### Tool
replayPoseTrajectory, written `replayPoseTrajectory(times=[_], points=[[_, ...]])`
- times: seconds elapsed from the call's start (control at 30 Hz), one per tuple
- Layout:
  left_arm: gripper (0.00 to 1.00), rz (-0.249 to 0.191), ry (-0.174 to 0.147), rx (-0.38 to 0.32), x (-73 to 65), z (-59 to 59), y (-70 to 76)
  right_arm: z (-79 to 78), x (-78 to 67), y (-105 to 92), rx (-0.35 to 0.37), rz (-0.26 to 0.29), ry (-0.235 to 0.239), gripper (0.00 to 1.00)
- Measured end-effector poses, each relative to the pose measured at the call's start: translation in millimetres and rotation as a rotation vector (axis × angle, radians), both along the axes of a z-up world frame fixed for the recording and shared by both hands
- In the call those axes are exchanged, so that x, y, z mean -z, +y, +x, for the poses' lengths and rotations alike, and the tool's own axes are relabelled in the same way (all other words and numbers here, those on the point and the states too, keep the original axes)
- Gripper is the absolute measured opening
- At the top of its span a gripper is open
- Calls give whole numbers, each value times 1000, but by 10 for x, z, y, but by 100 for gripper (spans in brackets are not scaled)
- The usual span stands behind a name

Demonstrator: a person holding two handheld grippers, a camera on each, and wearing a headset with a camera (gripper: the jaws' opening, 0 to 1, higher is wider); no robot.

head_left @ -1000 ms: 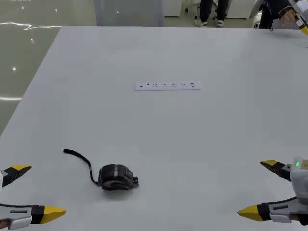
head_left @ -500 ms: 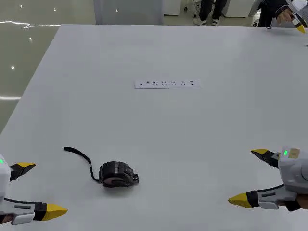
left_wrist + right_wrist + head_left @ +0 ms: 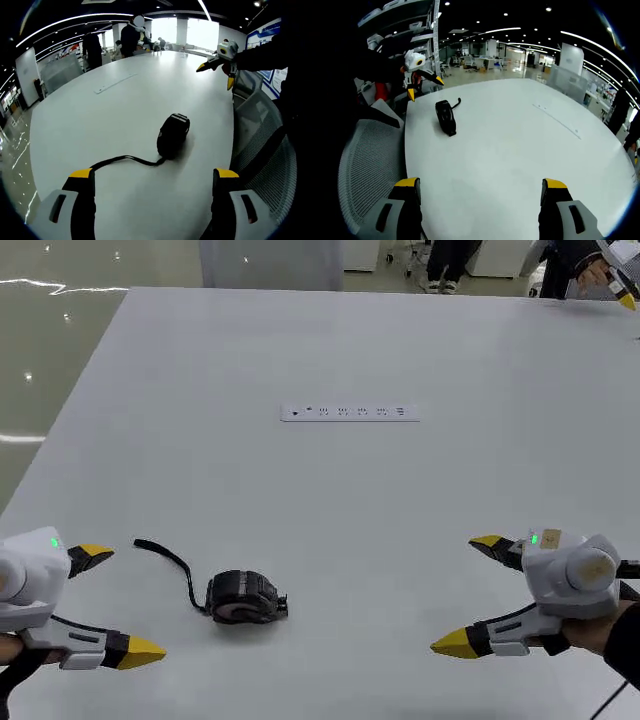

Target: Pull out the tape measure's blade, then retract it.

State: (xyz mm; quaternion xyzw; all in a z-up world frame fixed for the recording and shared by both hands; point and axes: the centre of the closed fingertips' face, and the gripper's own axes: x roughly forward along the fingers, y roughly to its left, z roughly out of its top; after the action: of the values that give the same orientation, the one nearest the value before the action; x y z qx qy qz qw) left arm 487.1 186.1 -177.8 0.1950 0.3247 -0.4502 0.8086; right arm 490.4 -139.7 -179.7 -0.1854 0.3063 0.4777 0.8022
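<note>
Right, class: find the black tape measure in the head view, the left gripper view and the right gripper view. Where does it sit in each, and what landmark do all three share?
Head view: tape measure lower left of centre.
Left gripper view: tape measure near the centre.
Right gripper view: tape measure upper left.
Shared landmark: white power strip, lying mid-table in all three.

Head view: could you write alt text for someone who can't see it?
A black tape measure lies on a white table, its strap trailing left. The open left tongs and open right tongs flank it, touching nothing; a white power strip lies farther back.
</note>
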Motion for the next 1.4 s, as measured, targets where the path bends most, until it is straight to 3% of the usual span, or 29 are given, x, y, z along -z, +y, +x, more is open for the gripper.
replayPoseTrajectory(times=[0.5,0.7,0.77,0.9,1.0,1.1,1.27,1.4], points=[[91,46,20,214,-4,96,-600,126,8,390,-69,12,-13,99],[86,50,18,287,-64,180,-856,158,106,582,-98,3,-2,99],[87,57,32,332,-54,129,-947,163,127,649,-110,2,3,99],[86,128,15,401,64,133,-989,178,157,757,-142,-5,-2,99],[87,153,55,392,204,170,-986,192,176,831,-170,-16,-6,99],[84,196,59,410,352,204,-988,211,169,948,-197,-11,-10,99],[74,237,74,430,497,228,-1017,219,248,1143,-253,-20,-7,99],[59,236,88,429,524,246,-1032,196,316,1280,-291,-24,11,96]])
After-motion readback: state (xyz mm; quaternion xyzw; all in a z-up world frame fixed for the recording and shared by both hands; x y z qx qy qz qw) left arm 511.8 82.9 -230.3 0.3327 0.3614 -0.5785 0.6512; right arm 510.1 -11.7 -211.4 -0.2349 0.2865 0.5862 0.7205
